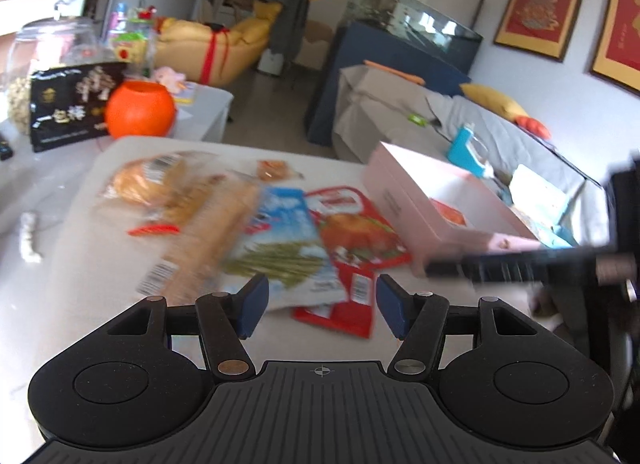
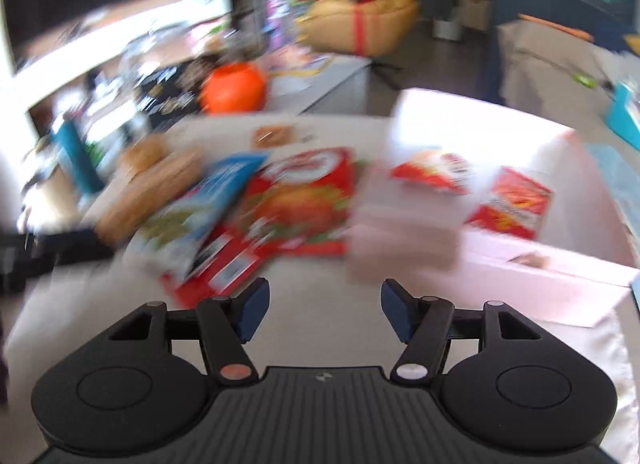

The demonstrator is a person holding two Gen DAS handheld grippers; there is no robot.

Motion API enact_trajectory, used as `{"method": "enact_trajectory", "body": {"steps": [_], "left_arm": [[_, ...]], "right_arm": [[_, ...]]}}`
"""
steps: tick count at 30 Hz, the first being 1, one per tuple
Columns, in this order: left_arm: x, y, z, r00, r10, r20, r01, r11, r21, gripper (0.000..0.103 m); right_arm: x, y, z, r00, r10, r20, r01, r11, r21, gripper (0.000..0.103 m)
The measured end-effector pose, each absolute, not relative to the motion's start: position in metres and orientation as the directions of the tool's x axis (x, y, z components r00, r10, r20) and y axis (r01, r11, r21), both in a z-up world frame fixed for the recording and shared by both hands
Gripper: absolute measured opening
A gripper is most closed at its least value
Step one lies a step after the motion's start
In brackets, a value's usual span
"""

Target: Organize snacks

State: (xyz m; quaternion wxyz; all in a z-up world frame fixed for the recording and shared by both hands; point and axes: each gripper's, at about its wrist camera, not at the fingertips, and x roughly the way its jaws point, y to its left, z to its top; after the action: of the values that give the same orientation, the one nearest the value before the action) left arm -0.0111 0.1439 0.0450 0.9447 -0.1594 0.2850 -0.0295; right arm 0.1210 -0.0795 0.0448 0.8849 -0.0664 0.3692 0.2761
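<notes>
Pink box (image 2: 520, 264) sits just right of our right claw (image 2: 325, 306), probably so snacks drop in easily; both claws, left (image 1: 318, 306) too, spread and empty over the packets (image 1: 280, 240).

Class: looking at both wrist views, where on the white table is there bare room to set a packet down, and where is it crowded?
Bare table lies left of the bread bag, and a strip runs between the red packet and the right gripper. The middle is crowded: bread, blue packet and red packet overlap, right up to the pink box.
</notes>
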Motion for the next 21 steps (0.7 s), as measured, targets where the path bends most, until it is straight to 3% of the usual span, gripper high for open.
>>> {"method": "enact_trajectory", "body": {"steps": [5, 11, 14, 16, 21], "left_arm": [[-0.012, 0.138, 0.039, 0.823, -0.149, -0.548, -0.032, 0.951, -0.307, 0.064], [-0.017, 0.15, 0.037, 0.821, -0.115, -0.56, -0.077, 0.948, -0.309, 0.064], [-0.02, 0.154, 0.033, 0.816, -0.102, -0.569, -0.099, 0.945, -0.311, 0.064], [-0.021, 0.157, 0.03, 0.812, -0.092, -0.576, -0.118, 0.941, -0.317, 0.064], [-0.023, 0.162, 0.026, 0.808, -0.054, -0.587, -0.181, 0.925, -0.334, 0.064]], "right_arm": [[0.154, -0.074, 0.046, 0.552, 0.489, -0.675, -0.493, 0.844, 0.209, 0.063], [0.172, -0.007, 0.025, 0.539, 0.431, -0.724, -0.527, 0.843, 0.109, 0.066], [0.171, 0.02, 0.019, 0.566, 0.408, -0.717, -0.55, 0.834, 0.04, 0.076], [0.169, 0.03, 0.018, 0.593, 0.383, -0.708, -0.544, 0.839, -0.002, 0.076], [0.18, 0.038, 0.022, 0.59, 0.383, -0.711, -0.507, 0.861, 0.043, 0.077]]}}
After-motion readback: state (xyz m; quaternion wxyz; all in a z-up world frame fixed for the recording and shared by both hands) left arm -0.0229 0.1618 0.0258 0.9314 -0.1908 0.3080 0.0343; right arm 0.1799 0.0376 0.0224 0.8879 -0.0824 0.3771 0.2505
